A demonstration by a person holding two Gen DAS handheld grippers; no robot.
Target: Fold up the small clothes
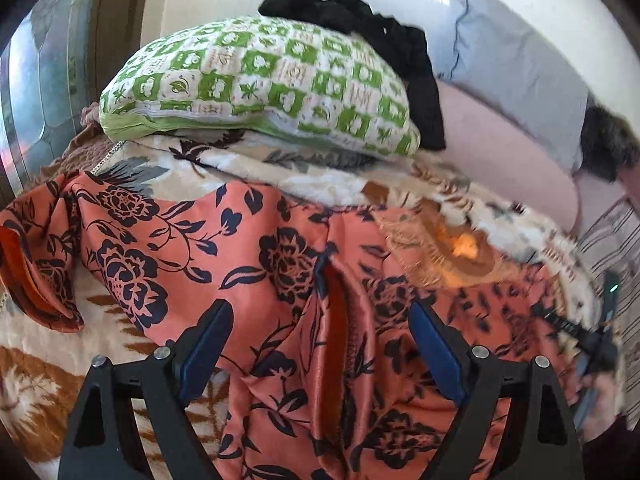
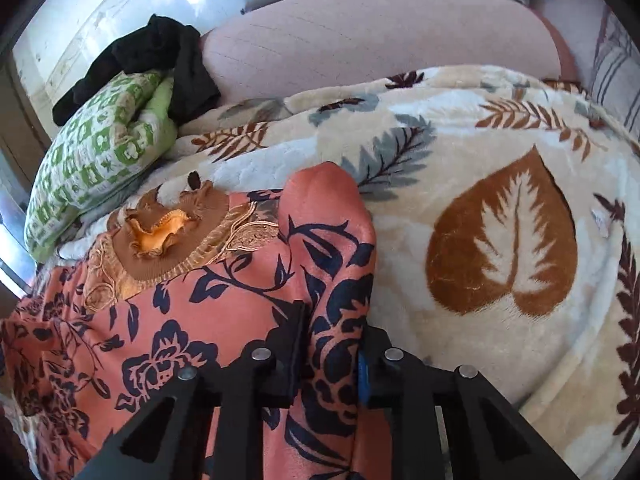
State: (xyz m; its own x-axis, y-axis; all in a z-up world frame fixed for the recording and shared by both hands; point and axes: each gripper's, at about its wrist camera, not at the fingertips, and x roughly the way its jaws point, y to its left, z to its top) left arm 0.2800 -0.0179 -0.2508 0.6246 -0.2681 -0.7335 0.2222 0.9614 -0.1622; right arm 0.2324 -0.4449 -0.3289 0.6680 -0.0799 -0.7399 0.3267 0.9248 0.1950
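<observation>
A salmon garment [image 1: 256, 256] printed with dark navy flowers lies spread on a cream leaf-patterned blanket [image 2: 500, 120]. Its brown embroidered neckline [image 2: 168, 232] with orange lining faces up, toward the pillows. My left gripper [image 1: 320, 320] is open above the garment's middle. A raised crease of the cloth runs between its blue-padded fingers [image 1: 208, 340] without being pinched. My right gripper [image 2: 332, 344] is shut on a bunched fold of the same garment [image 2: 328, 240] at its right edge, and the cloth rises in a hump just beyond the fingertips.
A green-and-white checked pillow [image 1: 260, 84] with a black cloth [image 1: 380, 32] draped over it lies at the far side. A pink bolster [image 2: 380, 36] and a grey pillow [image 1: 512, 60] lie behind the blanket. Striped fabric [image 1: 612, 240] shows at the right edge.
</observation>
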